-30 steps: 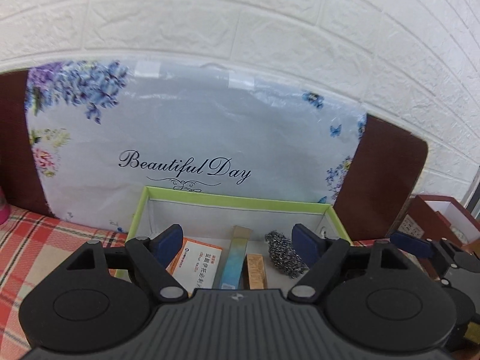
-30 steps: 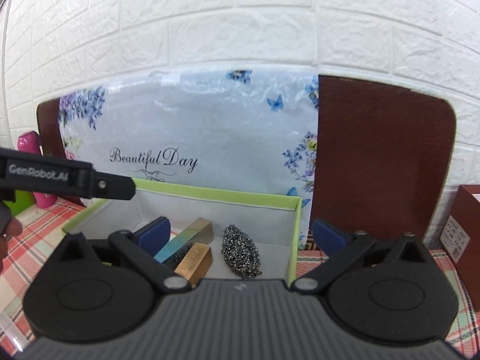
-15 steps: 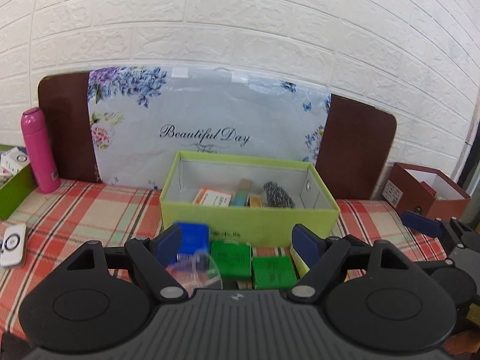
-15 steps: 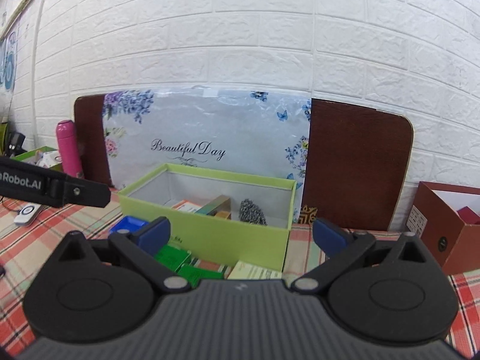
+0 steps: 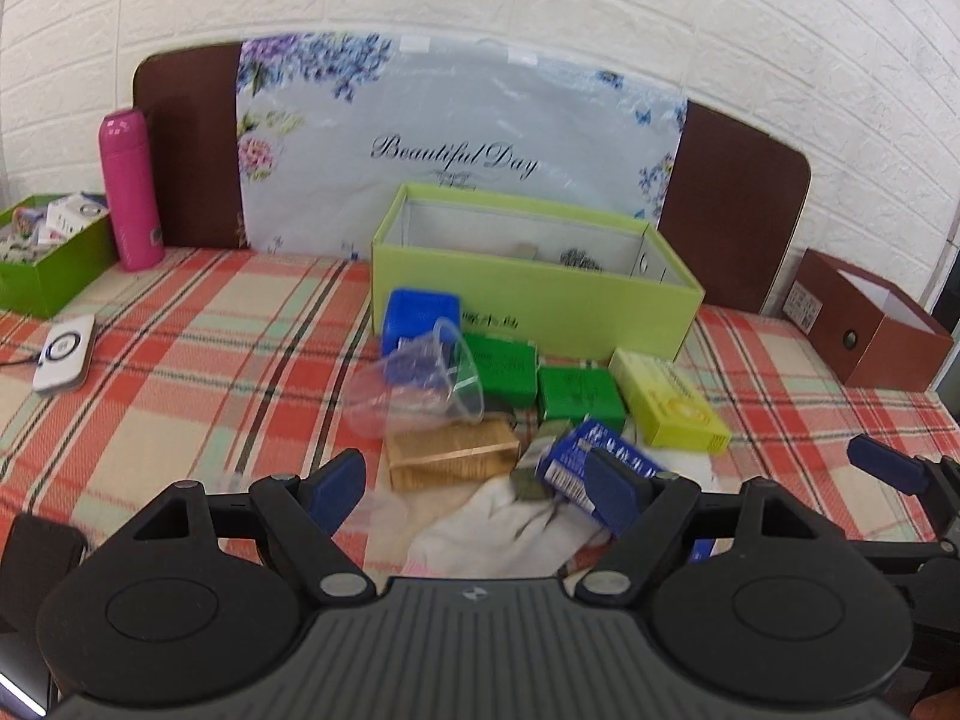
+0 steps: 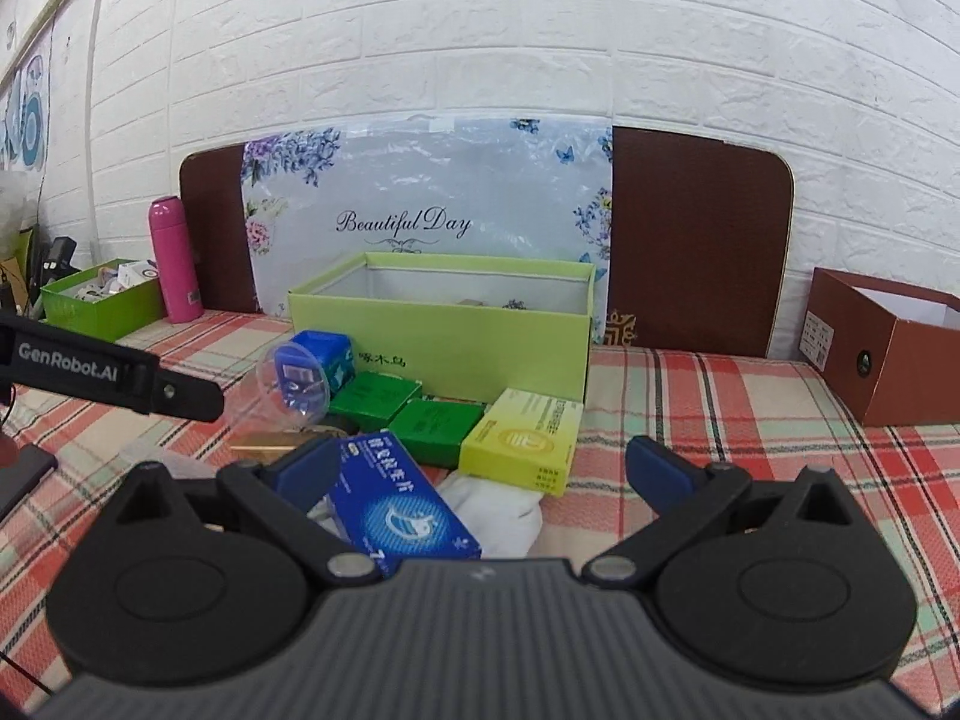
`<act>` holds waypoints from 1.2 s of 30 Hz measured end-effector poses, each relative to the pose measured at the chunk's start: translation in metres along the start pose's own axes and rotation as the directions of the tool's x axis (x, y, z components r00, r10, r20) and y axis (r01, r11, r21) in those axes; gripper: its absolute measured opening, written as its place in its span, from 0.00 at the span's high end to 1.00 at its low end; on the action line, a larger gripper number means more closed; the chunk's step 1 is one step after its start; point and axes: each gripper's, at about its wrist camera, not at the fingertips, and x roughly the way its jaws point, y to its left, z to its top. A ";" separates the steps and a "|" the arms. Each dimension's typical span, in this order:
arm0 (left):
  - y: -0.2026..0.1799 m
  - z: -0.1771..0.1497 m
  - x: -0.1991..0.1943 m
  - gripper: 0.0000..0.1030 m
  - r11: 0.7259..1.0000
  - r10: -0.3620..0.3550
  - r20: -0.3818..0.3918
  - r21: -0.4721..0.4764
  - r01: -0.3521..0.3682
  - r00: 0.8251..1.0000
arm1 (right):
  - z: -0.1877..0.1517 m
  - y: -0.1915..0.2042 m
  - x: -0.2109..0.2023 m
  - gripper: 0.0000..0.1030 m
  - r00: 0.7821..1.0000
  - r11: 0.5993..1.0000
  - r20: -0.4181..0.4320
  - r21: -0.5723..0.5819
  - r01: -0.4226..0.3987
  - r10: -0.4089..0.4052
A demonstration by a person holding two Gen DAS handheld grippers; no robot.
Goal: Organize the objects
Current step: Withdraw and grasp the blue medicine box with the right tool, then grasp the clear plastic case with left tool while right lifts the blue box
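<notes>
White brick wall [image 6: 540,48] behind a plaid-clothed table [image 6: 720,396].

Home-like room: plaid tablecloth [image 5: 198,324], white brick wall [image 6: 540,48], pink flask [image 5: 129,189].

- The left wrist view looks forward and somewhat down along its open fingers, near the clutter on the plaid tablecloth [image 5: 180,360].
- The right wrist view sits just to its right, tilted less steeply.
- Both face the brick wall and share the lime box [image 5: 534,294] [image 6: 456,324] and the floral board [image 5: 456,144] [image 6: 432,204].
</notes>
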 end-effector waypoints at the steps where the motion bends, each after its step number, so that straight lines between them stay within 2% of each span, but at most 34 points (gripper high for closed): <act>1: 0.002 -0.003 0.001 0.19 1.000 0.004 -0.008 -0.005 -0.004 1.000 | -0.003 0.000 -0.001 0.00 1.000 1.000 -0.007 -0.003 0.003 -0.003; 9: 0.011 -0.028 0.008 0.19 0.999 0.006 -0.088 -0.032 -0.009 0.996 | -0.025 0.002 -0.004 0.00 0.998 1.000 -0.058 0.003 -0.013 0.014; 14: 0.019 -0.035 0.007 0.19 0.998 -0.052 -0.097 -0.036 0.049 0.994 | -0.030 0.006 -0.001 0.00 0.996 0.999 -0.075 -0.019 -0.044 0.042; 19: 0.027 -0.038 0.003 0.19 0.992 -0.126 -0.097 -0.019 0.125 0.987 | -0.024 0.011 0.018 0.00 0.991 0.989 -0.092 -0.098 -0.110 0.101; 22: 0.033 -0.040 0.002 0.19 0.991 -0.134 -0.098 -0.011 0.133 0.986 | -0.018 0.013 0.034 0.00 0.982 0.978 -0.109 -0.124 -0.168 0.154; 26: 0.049 -0.041 0.002 0.19 0.993 -0.118 -0.099 -0.017 0.117 0.988 | -0.015 0.012 0.059 0.00 0.964 0.968 -0.152 -0.094 -0.232 0.216; 29: 0.063 -0.039 0.002 0.19 0.995 -0.096 -0.098 -0.041 0.093 0.991 | -0.016 0.010 0.076 0.05 0.955 0.966 -0.179 -0.058 -0.252 0.238; 30: 0.066 -0.039 0.002 0.19 0.995 -0.087 -0.096 -0.047 0.083 0.992 | -0.016 0.009 0.080 0.16 0.951 0.967 -0.194 -0.042 -0.252 0.239; 31: 0.069 -0.039 0.003 0.19 0.996 -0.077 -0.096 -0.055 0.072 0.992 | -0.016 0.009 0.082 0.36 0.950 0.969 -0.207 -0.029 -0.247 0.236; 32: 0.073 -0.038 0.006 0.19 0.996 -0.064 -0.098 -0.061 0.058 0.993 | -0.017 0.008 0.081 0.42 0.949 0.970 -0.212 -0.016 -0.243 0.234; 36: 0.085 -0.027 0.019 0.19 0.999 -0.027 -0.092 -0.030 0.024 0.995 | -0.019 0.003 0.059 0.45 0.966 0.979 -0.156 0.021 -0.205 0.205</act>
